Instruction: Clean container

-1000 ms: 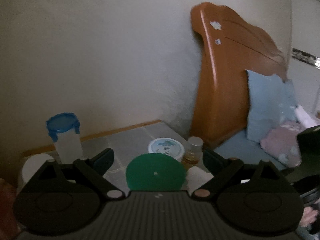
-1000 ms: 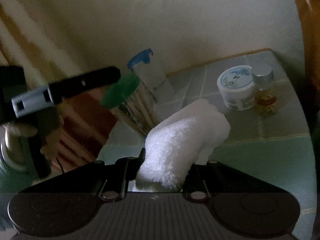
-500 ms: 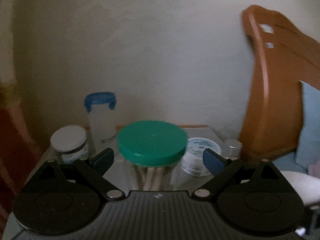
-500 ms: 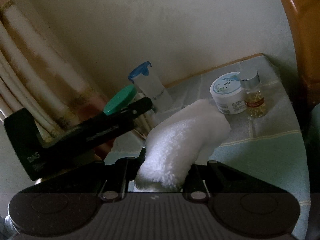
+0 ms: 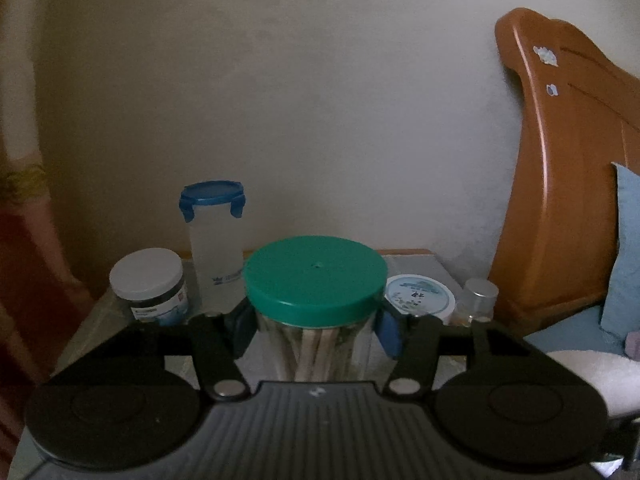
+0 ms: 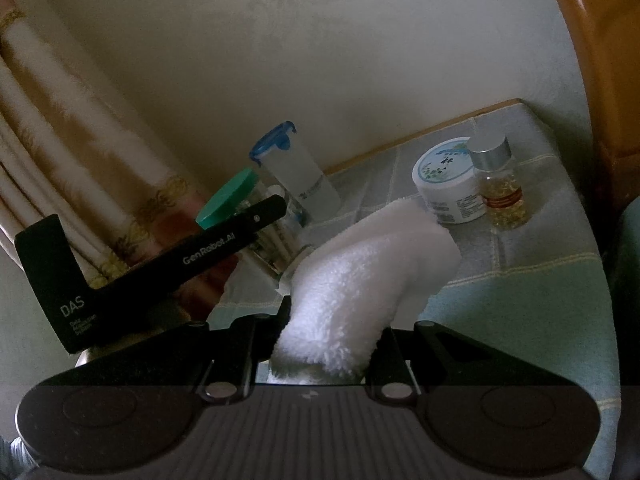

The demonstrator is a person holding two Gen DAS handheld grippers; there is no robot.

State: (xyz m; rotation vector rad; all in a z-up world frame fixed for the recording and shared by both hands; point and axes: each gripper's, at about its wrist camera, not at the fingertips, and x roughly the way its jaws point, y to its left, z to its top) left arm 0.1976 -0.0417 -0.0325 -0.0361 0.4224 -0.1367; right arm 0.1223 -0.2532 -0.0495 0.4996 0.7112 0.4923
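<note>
A clear jar with a green lid (image 5: pixel 316 280) holds pale sticks and stands on the tiled bedside table (image 6: pixel 516 248). My left gripper (image 5: pixel 314 330) is closing around it just under the lid, and both blue pads (image 5: pixel 387 334) touch the glass. In the right wrist view the same jar (image 6: pixel 228 200) leans behind the left gripper's black finger (image 6: pixel 240 232). My right gripper (image 6: pixel 332 320) is shut on a folded white fluffy cloth (image 6: pixel 372 264), which sticks out forward, to the right of the jar and apart from it.
Behind the jar stand a tall blue-lidded container (image 5: pixel 214 240), a white-lidded dark jar (image 5: pixel 150 284), a white cream tub (image 5: pixel 418 296) and a small silver-capped bottle (image 5: pixel 478 296). A wooden headboard (image 5: pixel 560 184) rises at the right and a curtain (image 6: pixel 80 152) hangs at the left.
The left gripper tipped down and came level with the green-lidded jar, then its jaws drew in from wide apart to the jar's sides. The right gripper and cloth stayed put.
</note>
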